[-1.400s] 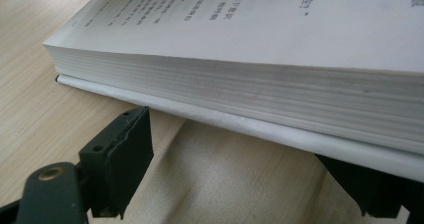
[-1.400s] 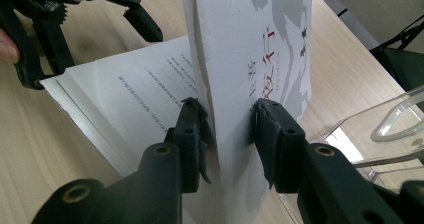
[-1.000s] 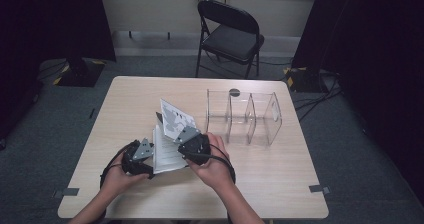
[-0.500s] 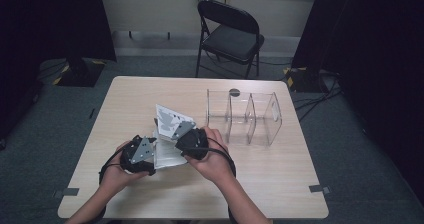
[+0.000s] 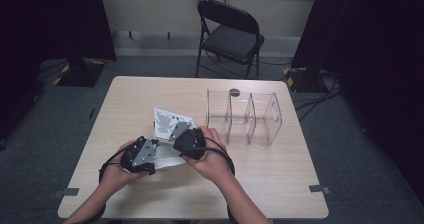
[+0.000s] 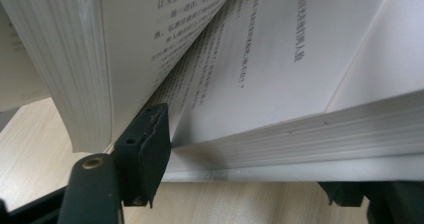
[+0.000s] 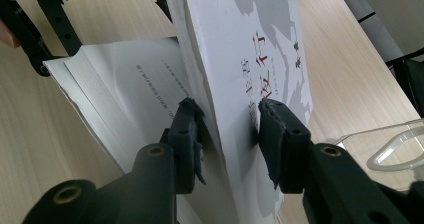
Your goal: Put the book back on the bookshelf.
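Note:
An open book (image 5: 170,121) with a white and grey cover lies at the table's middle left. In the right gripper view my right gripper (image 7: 227,119) is shut on the raised cover-side half (image 7: 250,44) and holds it steeply tilted; in the high view that gripper (image 5: 176,133) sits at the book's near edge. The lower half (image 6: 300,149) rests flat on the table. My left gripper (image 6: 245,154) stands open: one jaw pokes into the gap between the halves against the printed page, the other sits low beside the lower stack. From above, the left gripper (image 5: 156,155) is at the book's near left corner.
A clear three-compartment acrylic holder (image 5: 245,116) stands just right of the book, with a small dark disc (image 5: 234,91) behind it. A black folding chair (image 5: 230,34) stands beyond the far edge. Bare wood (image 5: 280,179) spreads to the near right.
Both hands have barely shifted. The raised half of the book has tipped slightly further to the left.

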`<move>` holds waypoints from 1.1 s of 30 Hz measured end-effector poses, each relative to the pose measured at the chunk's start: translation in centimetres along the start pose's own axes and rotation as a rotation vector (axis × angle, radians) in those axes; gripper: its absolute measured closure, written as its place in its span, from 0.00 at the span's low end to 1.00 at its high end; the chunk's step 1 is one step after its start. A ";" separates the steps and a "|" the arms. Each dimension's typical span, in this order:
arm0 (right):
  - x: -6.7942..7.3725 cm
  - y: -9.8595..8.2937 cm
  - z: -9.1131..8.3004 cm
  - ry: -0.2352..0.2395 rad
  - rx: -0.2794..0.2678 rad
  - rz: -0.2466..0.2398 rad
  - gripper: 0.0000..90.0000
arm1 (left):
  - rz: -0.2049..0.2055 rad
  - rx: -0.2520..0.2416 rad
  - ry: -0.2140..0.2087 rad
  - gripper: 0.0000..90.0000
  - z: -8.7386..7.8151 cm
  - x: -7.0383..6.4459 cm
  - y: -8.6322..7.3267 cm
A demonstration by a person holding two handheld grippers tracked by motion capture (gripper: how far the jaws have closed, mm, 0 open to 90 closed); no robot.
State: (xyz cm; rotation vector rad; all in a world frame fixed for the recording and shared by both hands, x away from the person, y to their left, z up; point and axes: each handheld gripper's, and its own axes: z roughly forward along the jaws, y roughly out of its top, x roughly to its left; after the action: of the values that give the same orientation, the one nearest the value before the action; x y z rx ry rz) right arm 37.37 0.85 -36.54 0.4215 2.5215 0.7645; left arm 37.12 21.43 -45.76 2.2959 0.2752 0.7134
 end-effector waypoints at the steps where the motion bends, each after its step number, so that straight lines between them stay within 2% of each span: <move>1: 0.0 0.0 0.0 0.000 0.000 0.000 0.68 | 0.023 0.002 0.007 0.36 -0.1 0.0 0.1; 2: 0.1 0.1 0.0 0.009 0.015 -0.006 0.67 | 0.039 0.014 0.011 0.41 -0.3 0.0 0.3; 4: 0.2 0.2 0.1 0.013 0.022 -0.015 0.66 | 0.044 0.010 0.018 0.46 -0.4 0.0 0.3; 6: 0.2 0.2 0.1 0.015 0.021 -0.020 0.66 | 0.058 0.016 0.021 0.48 -0.5 0.2 0.5; 8: 0.1 0.2 0.2 0.028 0.005 -0.021 0.63 | 0.042 0.019 0.014 0.50 -0.8 0.4 0.8; 10: 0.0 0.3 0.0 0.063 0.000 0.014 0.57 | 0.036 0.025 0.012 0.52 -0.9 0.5 0.9; 11: -0.5 0.0 -0.2 0.137 -0.075 0.082 0.53 | 0.042 0.030 0.014 0.53 -1.0 0.7 1.0; 12: -0.5 0.0 -0.2 0.137 -0.075 0.082 0.53 | 0.048 0.032 0.011 0.53 -1.0 0.7 1.0; 13: -0.8 -0.2 -0.5 0.158 -0.098 0.109 0.49 | 0.058 0.042 0.010 0.54 -0.9 0.6 1.1; 14: -0.9 -0.3 -0.7 0.134 -0.106 0.111 0.42 | 0.067 0.049 0.011 0.54 -0.9 0.6 1.2; 16: -1.4 -1.0 -1.3 0.158 -0.124 0.144 0.37 | 0.053 0.049 0.003 0.54 -1.0 0.7 1.3; 18: -1.5 -1.4 -1.5 0.167 -0.136 0.158 0.36 | 0.050 0.057 -0.009 0.54 -1.1 0.8 1.3; 22: -1.9 -3.0 -2.6 0.155 -0.153 0.199 0.34 | 0.039 0.064 -0.019 0.54 -1.3 1.0 1.6; 26: -2.0 -4.1 -3.5 0.162 -0.168 0.233 0.31 | 0.012 0.062 -0.034 0.54 -1.5 1.4 1.7; 29: -2.2 -5.5 -4.3 0.146 -0.172 0.254 0.31 | 0.018 0.069 -0.040 0.55 -1.6 1.7 1.9; 33: -2.3 -6.8 -4.4 0.160 -0.177 0.281 0.30 | 0.009 0.077 -0.047 0.56 -1.9 1.9 2.1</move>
State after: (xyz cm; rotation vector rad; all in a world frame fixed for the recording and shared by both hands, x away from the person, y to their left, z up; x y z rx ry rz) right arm 36.01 -7.43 -36.48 0.6860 2.5415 1.1592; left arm 37.60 21.70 -42.42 2.3848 0.2751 0.6633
